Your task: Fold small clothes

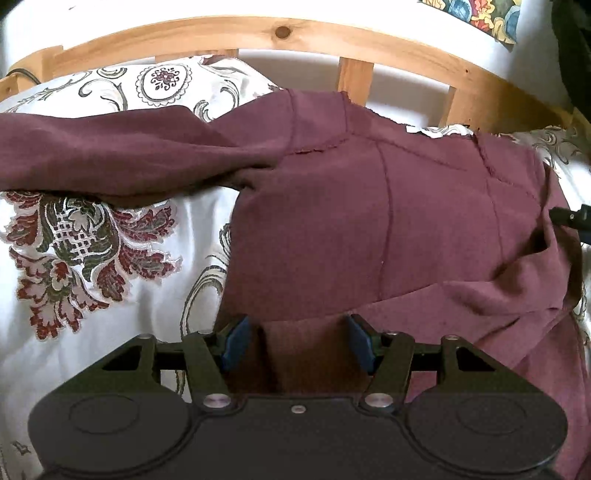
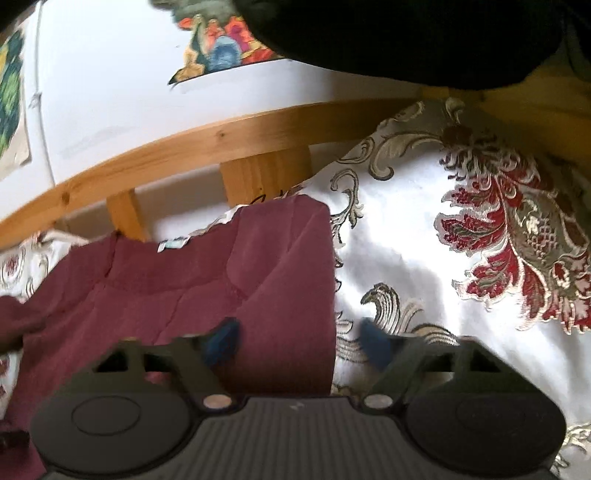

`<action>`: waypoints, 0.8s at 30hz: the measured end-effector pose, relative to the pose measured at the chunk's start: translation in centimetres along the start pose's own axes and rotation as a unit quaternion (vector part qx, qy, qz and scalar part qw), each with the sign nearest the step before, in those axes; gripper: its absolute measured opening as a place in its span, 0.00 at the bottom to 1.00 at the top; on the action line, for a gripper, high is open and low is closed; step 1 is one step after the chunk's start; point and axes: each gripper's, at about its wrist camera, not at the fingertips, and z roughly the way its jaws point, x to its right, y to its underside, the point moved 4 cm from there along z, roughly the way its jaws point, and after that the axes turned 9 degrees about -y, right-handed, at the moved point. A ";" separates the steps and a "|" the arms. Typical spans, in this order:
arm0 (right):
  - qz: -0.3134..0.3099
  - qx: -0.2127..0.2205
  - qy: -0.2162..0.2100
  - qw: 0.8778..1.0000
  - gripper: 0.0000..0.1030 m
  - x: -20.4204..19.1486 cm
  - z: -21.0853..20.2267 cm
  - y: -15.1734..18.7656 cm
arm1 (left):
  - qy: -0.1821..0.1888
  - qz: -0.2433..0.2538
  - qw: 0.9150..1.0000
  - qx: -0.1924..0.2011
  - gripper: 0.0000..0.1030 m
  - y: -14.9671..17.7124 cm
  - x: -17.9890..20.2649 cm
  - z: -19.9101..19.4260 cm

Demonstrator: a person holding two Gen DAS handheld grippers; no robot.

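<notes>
Between the jaws of the left gripper (image 1: pixel 297 341), which stand apart with blue pads (image 1: pixel 236 341) on either side, lies a raised fold of the maroon garment (image 1: pixel 406 229); the pads do not press on it. Just ahead of these jaws the cloth spreads wide, its seams running away from them, and one sleeve stretches off to their left across the bedspread (image 1: pixel 92 332), a white satin cover with red and green floral embroidery. To the right of the jaws the cloth bunches into folds, and a black tip of the other tool shows at its far right edge. Beyond the garment runs the wooden bed rail (image 1: pixel 221 33) with its slats, and a white wall behind it.

At the right gripper (image 2: pixel 299 341) the picture is blurred. Its jaws also stand apart: the left pad is over the garment's cloth, the right pad over bare bedspread, and the garment's straight edge runs between them. I cannot tell whether either pad touches the cloth. Ahead of these jaws the garment reaches up to the rail, a small label at its far hem. Farther off hang colourful pictures (image 2: pixel 221 48) on the wall, and a dark shape fills the top.
</notes>
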 end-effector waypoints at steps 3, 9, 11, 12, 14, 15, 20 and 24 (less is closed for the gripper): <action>0.023 0.000 -0.006 1.000 0.09 0.6 0.3 -0.5 | -0.002 0.003 1.000 0.004 0.60 0.1 0.1 0.0; 0.050 0.024 0.037 0.998 0.09 2.4 -0.9 -1.9 | 0.002 0.033 0.999 0.013 0.60 0.5 1.0 -0.2; 0.052 0.014 0.045 0.998 0.09 2.6 -0.5 -1.3 | -0.003 0.044 0.999 0.013 0.60 0.6 1.2 -0.2; 0.047 0.009 0.049 0.998 0.09 2.6 -0.3 -0.9 | -0.004 0.045 0.999 0.010 0.60 0.6 1.1 -0.1; 0.047 0.008 0.047 0.998 0.13 2.5 -0.5 -0.7 | -0.002 0.037 0.999 0.003 0.60 0.5 0.9 0.0; 0.056 0.006 0.042 0.998 0.19 2.5 -0.7 -0.8 | 0.001 0.030 1.000 0.000 0.61 0.5 0.6 0.0; 0.041 -0.028 0.045 0.998 0.48 1.6 -3.8 -0.4 | 0.007 0.007 1.000 -0.012 0.67 0.4 -0.1 -0.1; -0.047 -0.116 0.085 0.988 0.57 0.2 -5.2 1.1 | 0.008 0.015 1.000 -0.019 0.73 0.5 0.4 -0.1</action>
